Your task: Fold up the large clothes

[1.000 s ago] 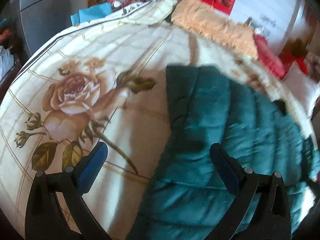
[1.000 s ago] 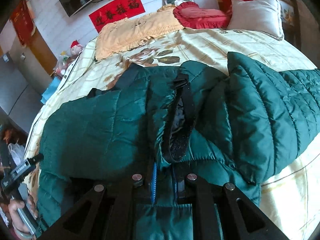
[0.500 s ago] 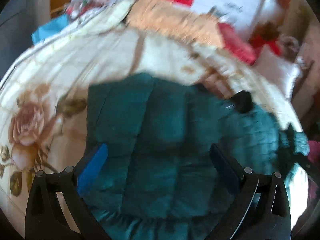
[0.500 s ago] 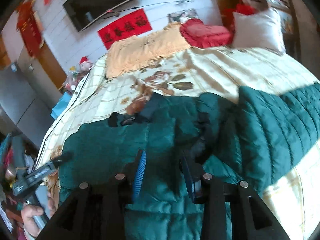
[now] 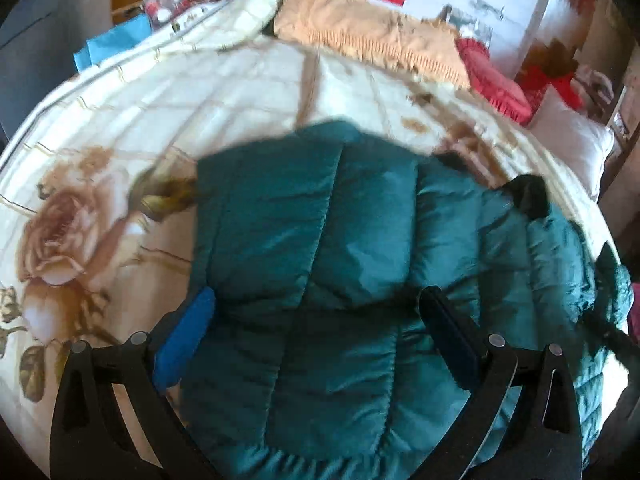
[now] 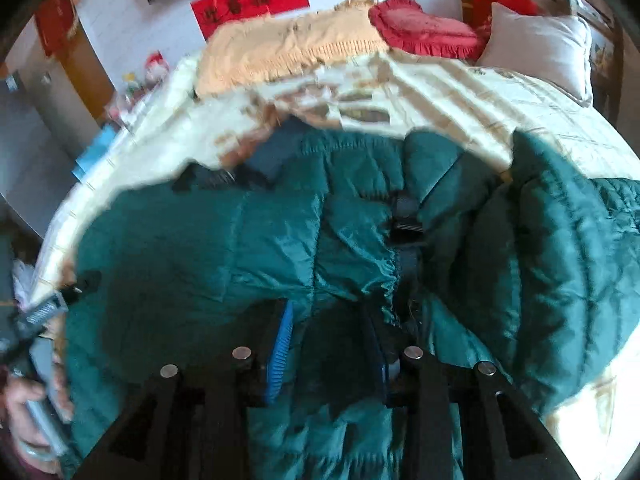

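Note:
A dark green quilted puffer jacket (image 5: 328, 240) lies spread on the floral bedspread (image 5: 200, 92). It also fills the right wrist view (image 6: 224, 248), with a sleeve folded over at the right (image 6: 560, 248) and a black strap (image 6: 406, 220) near its middle. My left gripper (image 5: 316, 312) is open, its jaws wide apart over the jacket's left part. My right gripper (image 6: 330, 320) is open, its jaws partly apart just over the jacket's puckered edge. The left hand and its gripper handle show at the lower left of the right wrist view (image 6: 36, 392).
At the head of the bed lie an orange fringed blanket (image 6: 288, 52), a red cushion (image 6: 424, 32) and a white pillow (image 6: 540, 52). A blue box (image 5: 116, 40) and toys stand past the bed's left edge. Bare bedspread lies left of the jacket.
My right gripper has opened and let go of the jacket fabric that it held a second ago. My left gripper has swung right, from over the bedspread to over the jacket.

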### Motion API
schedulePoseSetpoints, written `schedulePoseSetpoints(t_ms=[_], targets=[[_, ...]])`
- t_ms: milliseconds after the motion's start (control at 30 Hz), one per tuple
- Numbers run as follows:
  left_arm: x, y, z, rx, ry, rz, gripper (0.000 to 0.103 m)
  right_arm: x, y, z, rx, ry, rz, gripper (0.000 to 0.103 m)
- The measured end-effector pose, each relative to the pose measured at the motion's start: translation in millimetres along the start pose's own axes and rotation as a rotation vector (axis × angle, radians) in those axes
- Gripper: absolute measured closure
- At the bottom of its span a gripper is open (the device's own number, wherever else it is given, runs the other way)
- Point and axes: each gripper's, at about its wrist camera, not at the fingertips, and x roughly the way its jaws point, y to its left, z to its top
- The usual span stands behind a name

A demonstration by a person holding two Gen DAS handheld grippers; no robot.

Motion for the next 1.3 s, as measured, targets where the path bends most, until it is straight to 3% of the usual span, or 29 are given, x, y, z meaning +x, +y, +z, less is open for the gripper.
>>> schedulePoseSetpoints(t_ms=[100, 167, 333, 433, 567, 867, 1100, 1300], targets=[[-20, -3, 6, -0.023, -0.052, -0.042, 0.001, -32, -6, 5, -0.013, -0.094, -0.029, 0.069], [-22, -11, 13, -0.022, -0.06, -0.051, 0.001, -39, -5, 10, -0.027, -0.109, -0.034, 0.069], [11, -24, 10, -0.007, 0.008, 0.024, 0.001, -3, 10, 15, -0.073, -0.016, -0.054, 0.069], [27, -27, 1, 0.025, 0.019, 0.055, 0.001, 29, 10, 13, -0.11, 0.027, -0.109, 0.069], [31, -36, -5, 0.067, 0.001, 0.106, 0.0, 45, 4, 16, -0.118, -0.017, -0.144, 0.07], [31, -34, -8, 0.07, -0.025, 0.103, 0.0, -17, 25, -4, -0.182, -0.057, -0.08, 0.068], [28, -35, -12, 0.071, -0.052, 0.103, 0.0, 19, 22, -30, -0.223, 0.005, -0.119, 0.068], [23, -35, -16, 0.067, -0.073, 0.113, 0.0, 5, 25, -30, -0.223, 0.012, -0.146, 0.068]])
